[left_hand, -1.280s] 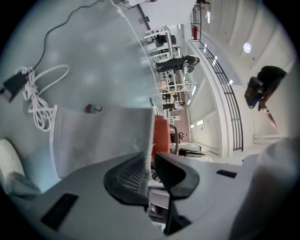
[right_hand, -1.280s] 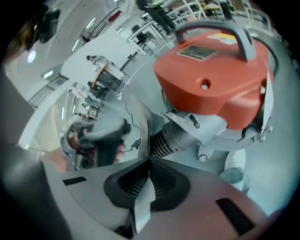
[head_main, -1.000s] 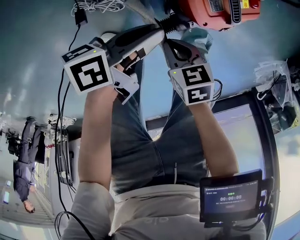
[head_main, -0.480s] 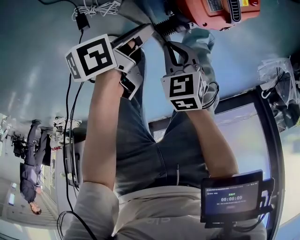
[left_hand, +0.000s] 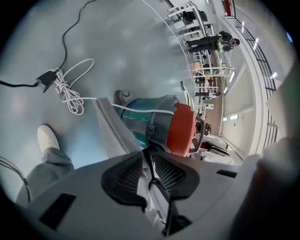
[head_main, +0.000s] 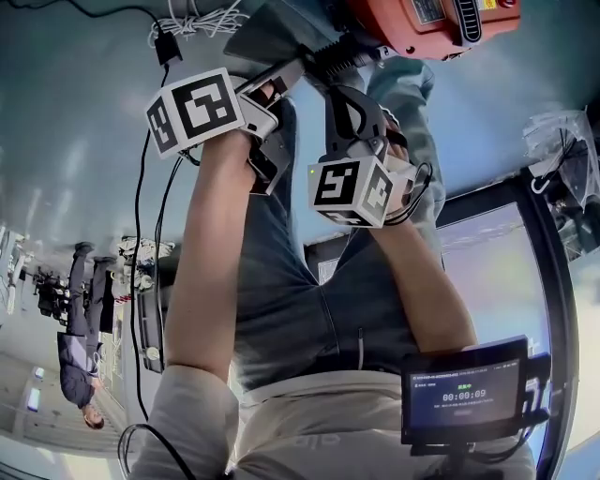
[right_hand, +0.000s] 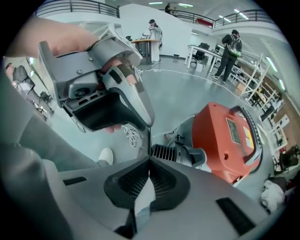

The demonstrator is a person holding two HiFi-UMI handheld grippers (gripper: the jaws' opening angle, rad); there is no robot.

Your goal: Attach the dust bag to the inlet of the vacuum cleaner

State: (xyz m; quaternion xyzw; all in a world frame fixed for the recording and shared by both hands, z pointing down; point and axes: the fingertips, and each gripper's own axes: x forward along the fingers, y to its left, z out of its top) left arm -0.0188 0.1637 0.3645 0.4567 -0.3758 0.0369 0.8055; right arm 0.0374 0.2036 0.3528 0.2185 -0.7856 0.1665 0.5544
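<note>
Two wrists rolled since a second ago.

Head view: left gripper (head_main: 298,67) lowered toward inlet (head_main: 342,49), right gripper (head_main: 330,82) turned in place, bag (head_main: 262,23) just beyond both tips.

Left gripper view: pinching bag edge between shut jaws, vacuum (left_hand: 180,129) ahead.

Right gripper view: clamped on bag strip, inlet just past the tips; probably lining bag up for fitting.
</note>
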